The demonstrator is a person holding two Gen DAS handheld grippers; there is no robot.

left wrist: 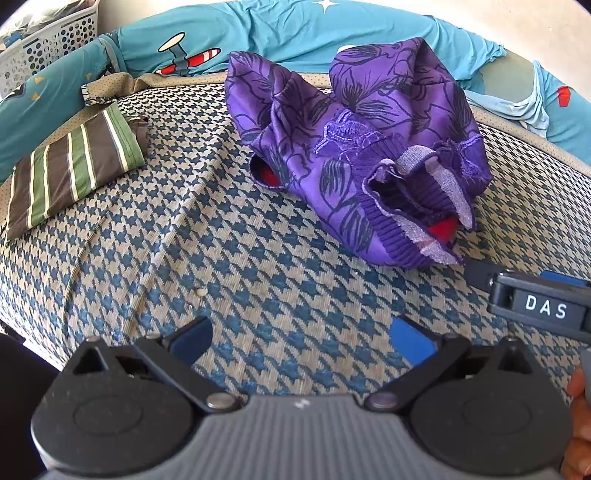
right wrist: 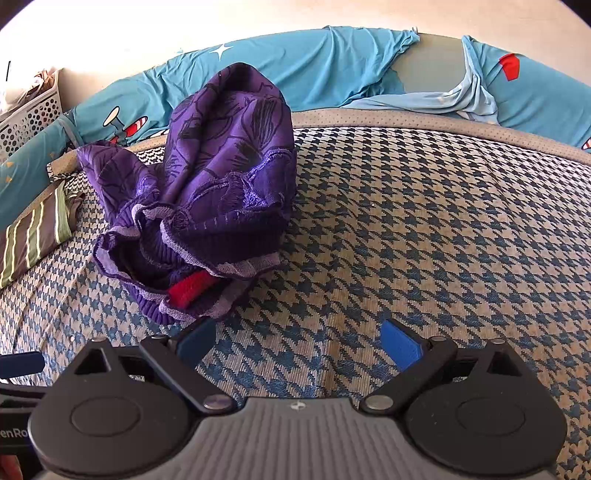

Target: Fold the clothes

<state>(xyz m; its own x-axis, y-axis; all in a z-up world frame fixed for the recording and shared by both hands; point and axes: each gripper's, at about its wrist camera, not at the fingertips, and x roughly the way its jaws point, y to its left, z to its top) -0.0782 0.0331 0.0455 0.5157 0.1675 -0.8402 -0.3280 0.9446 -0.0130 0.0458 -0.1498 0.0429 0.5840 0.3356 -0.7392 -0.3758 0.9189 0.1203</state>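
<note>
Crumpled purple floral garment (left wrist: 354,147) heaped on a houndstooth mattress (left wrist: 221,258), ribbed waistband toward the cameras, something red (right wrist: 192,288) tucked inside. Left gripper (left wrist: 301,341) spread wide, empty, hovering over bare mattress near the heap. Right gripper (right wrist: 299,341) likewise wide apart, empty, just short of the waistband. Folded striped cloth (left wrist: 74,170) set aside at left; teal bedding (left wrist: 258,33) behind. Best approach, likely: pinch the waistband at two well-separated points, lift, shake flat before folding, minding the red piece inside
</note>
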